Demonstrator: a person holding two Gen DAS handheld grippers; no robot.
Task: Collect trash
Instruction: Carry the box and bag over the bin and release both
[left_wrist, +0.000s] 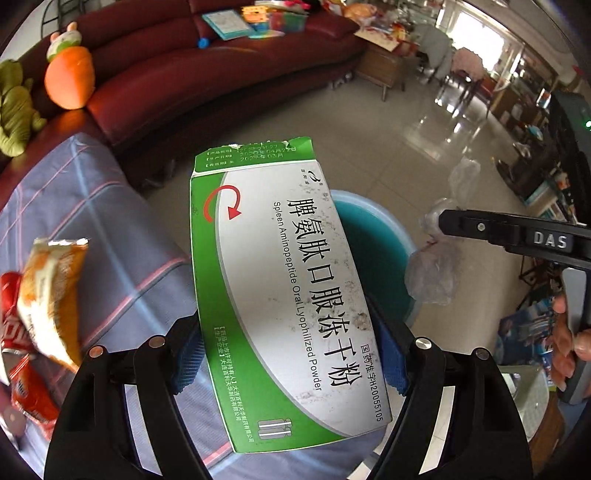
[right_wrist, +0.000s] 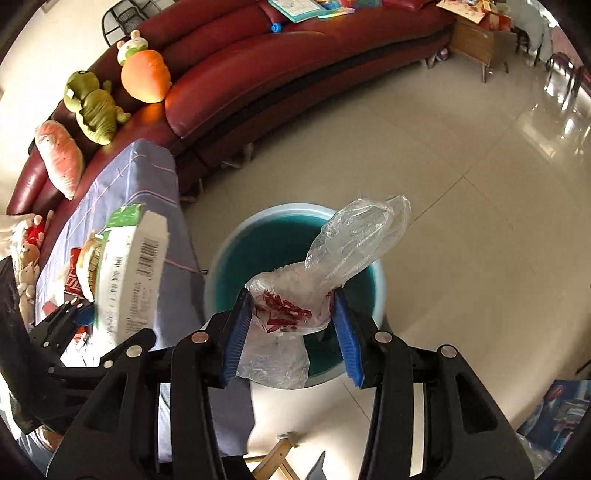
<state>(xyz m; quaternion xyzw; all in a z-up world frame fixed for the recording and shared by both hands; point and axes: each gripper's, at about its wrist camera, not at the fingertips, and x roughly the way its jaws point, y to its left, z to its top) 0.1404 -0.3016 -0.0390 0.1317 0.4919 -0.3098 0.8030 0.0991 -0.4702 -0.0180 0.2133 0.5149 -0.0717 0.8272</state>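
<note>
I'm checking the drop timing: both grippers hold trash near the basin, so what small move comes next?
Probably open the right gripper: its plastic bag already hangs over the teal basin, while the left gripper holds its medicine box nearer the table's edge.

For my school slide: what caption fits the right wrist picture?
Right gripper holds a crumpled plastic bag over the blue bin.

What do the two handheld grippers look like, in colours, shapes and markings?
Both the left gripper and the right gripper have black angular linkage arms with round silver pivot pins and blue ribbed finger pads. One black finger carries white "DAS" lettering.
</note>
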